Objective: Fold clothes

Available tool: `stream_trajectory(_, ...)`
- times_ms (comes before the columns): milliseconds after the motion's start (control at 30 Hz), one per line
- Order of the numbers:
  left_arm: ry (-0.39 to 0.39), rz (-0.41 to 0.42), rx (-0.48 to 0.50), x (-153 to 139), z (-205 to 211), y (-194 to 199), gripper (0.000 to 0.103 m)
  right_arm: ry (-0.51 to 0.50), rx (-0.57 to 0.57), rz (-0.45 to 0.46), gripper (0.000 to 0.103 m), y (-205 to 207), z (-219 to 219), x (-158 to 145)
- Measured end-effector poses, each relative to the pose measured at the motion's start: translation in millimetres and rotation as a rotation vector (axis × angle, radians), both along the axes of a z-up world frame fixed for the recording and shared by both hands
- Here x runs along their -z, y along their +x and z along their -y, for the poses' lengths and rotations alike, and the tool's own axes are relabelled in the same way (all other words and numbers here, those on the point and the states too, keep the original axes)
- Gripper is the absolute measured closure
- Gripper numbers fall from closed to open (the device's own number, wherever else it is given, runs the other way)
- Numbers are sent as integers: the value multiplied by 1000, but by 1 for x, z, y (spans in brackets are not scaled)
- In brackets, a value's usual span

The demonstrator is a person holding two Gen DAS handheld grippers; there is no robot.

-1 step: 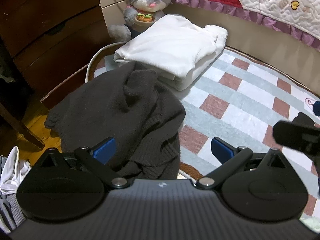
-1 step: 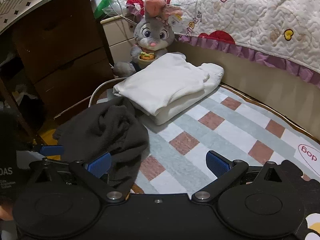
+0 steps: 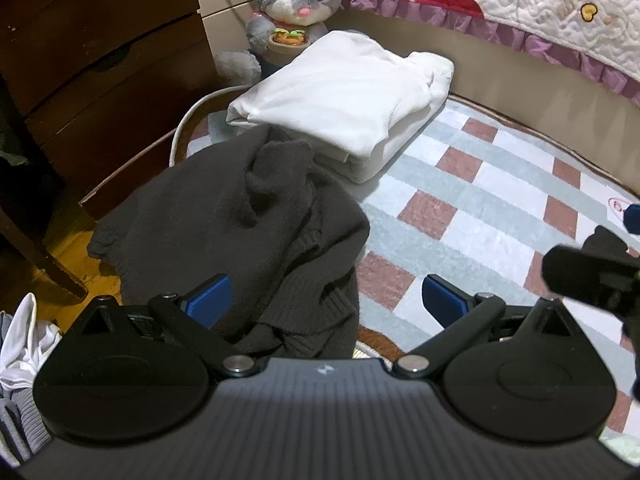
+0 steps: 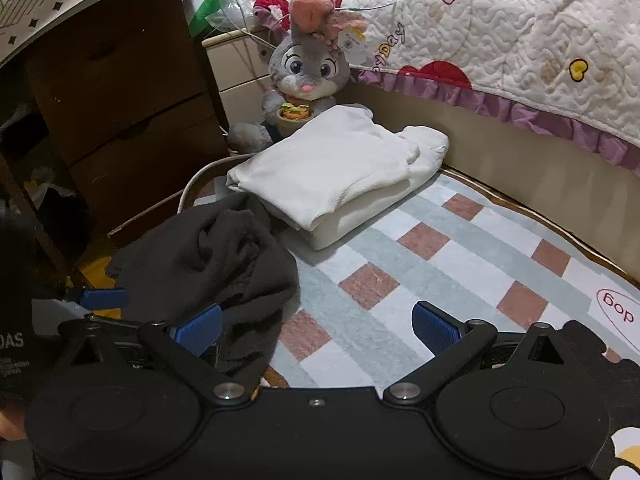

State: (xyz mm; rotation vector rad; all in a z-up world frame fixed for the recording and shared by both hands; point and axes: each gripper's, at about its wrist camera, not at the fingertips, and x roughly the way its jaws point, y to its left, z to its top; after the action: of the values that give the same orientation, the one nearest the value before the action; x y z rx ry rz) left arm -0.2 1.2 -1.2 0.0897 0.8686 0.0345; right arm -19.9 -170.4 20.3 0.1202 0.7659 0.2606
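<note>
The dark sweater [image 3: 240, 236] lies crumpled directly ahead of the left gripper [image 3: 326, 300] (nearer than the right gripper [image 4: 316, 330]); both grippers are spread, empty.

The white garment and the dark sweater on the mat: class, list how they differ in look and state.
The white garment is folded into a neat flat stack; the dark sweater lies crumpled in a heap. The white garment sits farther back by the plush rabbit; the dark sweater lies nearer. Both rest on the checked mat.
</note>
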Motion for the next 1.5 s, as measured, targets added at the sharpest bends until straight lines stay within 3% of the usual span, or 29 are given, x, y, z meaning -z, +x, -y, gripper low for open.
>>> stream_trajectory(300,-15,-17,-34,4,-8,1,0,-12,-1,31,0,-1,-4,-2)
stream_trajectory(433,-32,-11,-40,11,-18,2,0,49,-21,11,0,-2,5,-2)
stream_trajectory(900,-86,-36,-46,13,-29,3,0,38,-20,-24,0,1,-2,2)
stream_trajectory(1500,-118,-36,-54,9,-40,2,0,75,85,21,2,2,6,-6)
